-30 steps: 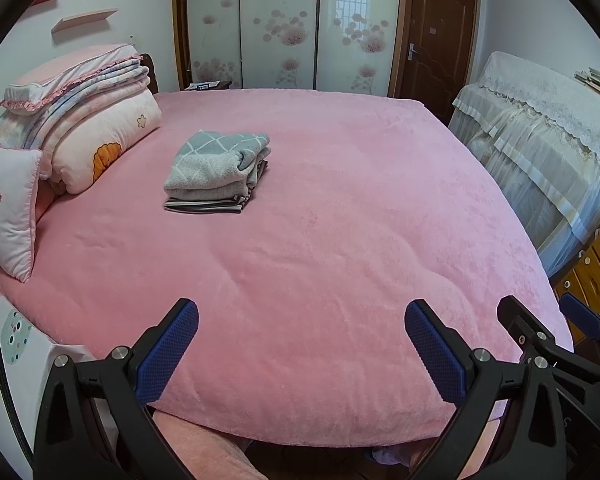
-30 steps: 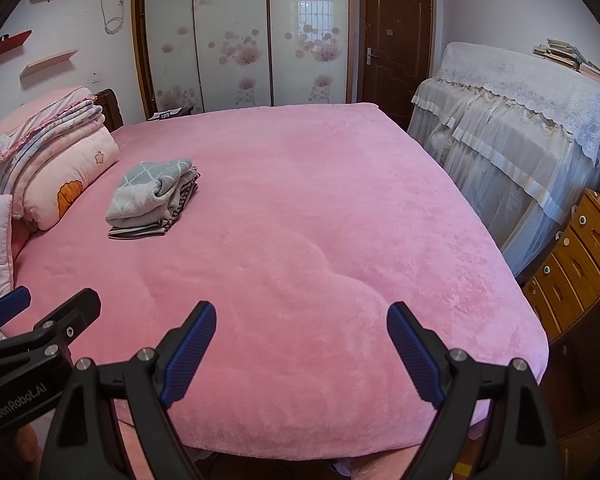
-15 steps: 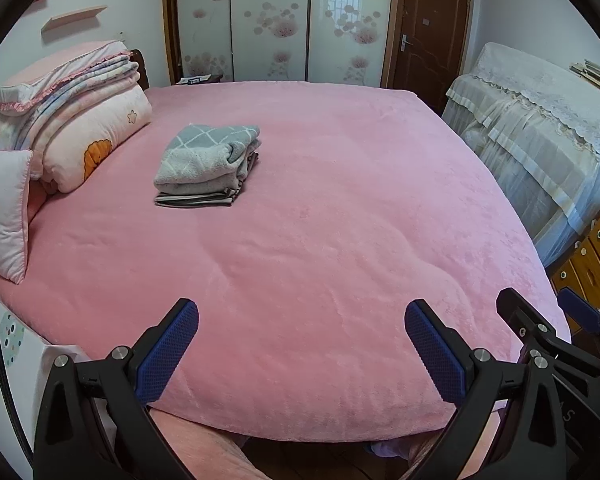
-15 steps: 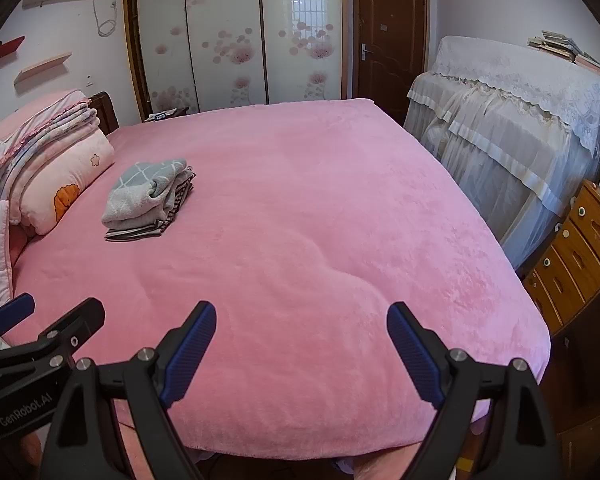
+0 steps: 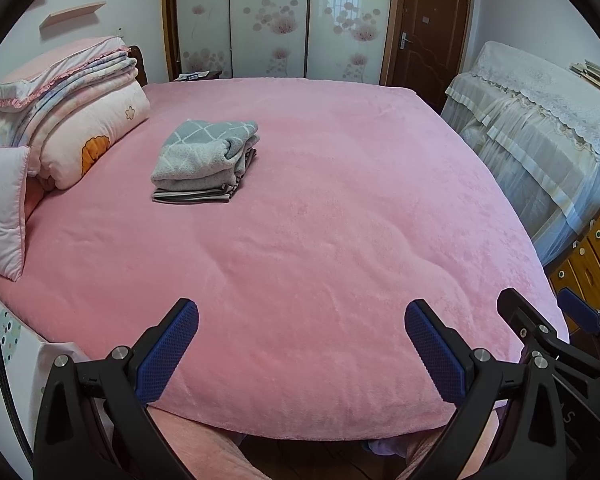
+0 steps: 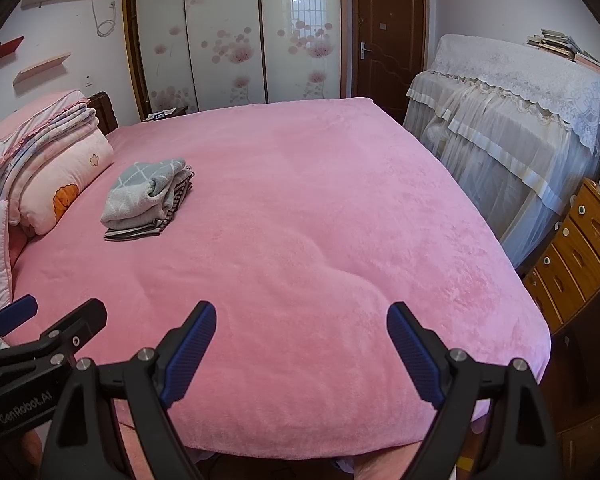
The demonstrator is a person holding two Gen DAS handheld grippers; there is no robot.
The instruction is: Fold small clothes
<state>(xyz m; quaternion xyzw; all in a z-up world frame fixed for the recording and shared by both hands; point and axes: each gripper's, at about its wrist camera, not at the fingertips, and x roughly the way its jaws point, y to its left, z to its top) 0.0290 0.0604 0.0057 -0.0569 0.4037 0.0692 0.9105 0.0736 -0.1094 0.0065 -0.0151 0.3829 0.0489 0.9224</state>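
A stack of folded small clothes (image 5: 206, 160) (image 6: 148, 198), grey check on top and a striped piece at the bottom, lies on the far left part of the pink bed (image 5: 320, 240) (image 6: 300, 240). My left gripper (image 5: 302, 346) hangs open over the bed's near edge, nothing between its blue pads. Beside it, my right gripper (image 6: 301, 344) is open and empty too, far from the stack. Each gripper shows at the edge of the other's view.
Folded quilts and pillows (image 5: 68, 112) are piled at the bed's left end. A lace-covered cabinet (image 6: 520, 120) and a wooden drawer chest (image 6: 576, 256) stand to the right. Sliding wardrobe doors (image 5: 268, 20) and a brown door (image 6: 388, 36) are behind.
Both grippers have drifted slightly, so the bed and the stack sit a little lower and nearer in view. The jaws stay open and the clothes have not moved.
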